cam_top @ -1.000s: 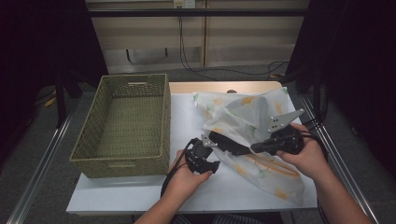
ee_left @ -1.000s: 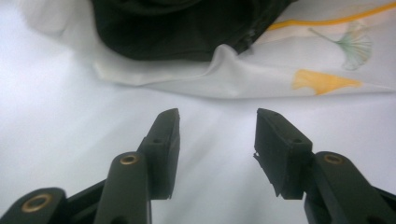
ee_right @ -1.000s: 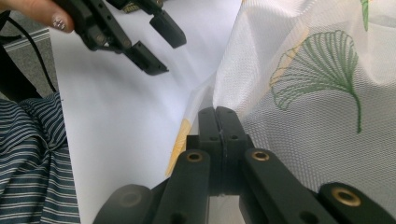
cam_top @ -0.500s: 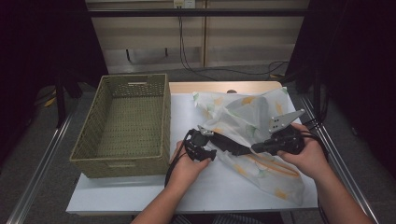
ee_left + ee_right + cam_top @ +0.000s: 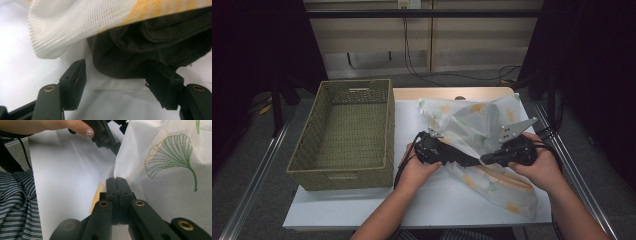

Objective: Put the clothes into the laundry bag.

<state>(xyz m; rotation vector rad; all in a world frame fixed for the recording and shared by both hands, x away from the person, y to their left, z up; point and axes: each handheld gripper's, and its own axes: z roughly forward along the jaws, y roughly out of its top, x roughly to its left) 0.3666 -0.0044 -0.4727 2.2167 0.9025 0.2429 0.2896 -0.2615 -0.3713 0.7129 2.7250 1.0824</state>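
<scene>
Mesh laundry bag [image 5: 482, 135], ginkgo-leaf print, lying crumpled on white desk [image 5: 362, 207] right of wicker basket [image 5: 344, 132]. Light, limp, snag-prone; best pinched at hem. Right tool [image 5: 486, 159] clamped on mesh edge. Left tool [image 5: 117, 80] just opening, gaping around dark garment [image 5: 150, 45] inside bag mouth, not gripping.

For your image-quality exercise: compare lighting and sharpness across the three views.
High view: dim, dark surroundings, white table brightest. Left gripper view: mesh bag close and soft-focused, dark garment inside in shadow. Right gripper view: bright, mesh weave crisp, white table washed out.
</scene>
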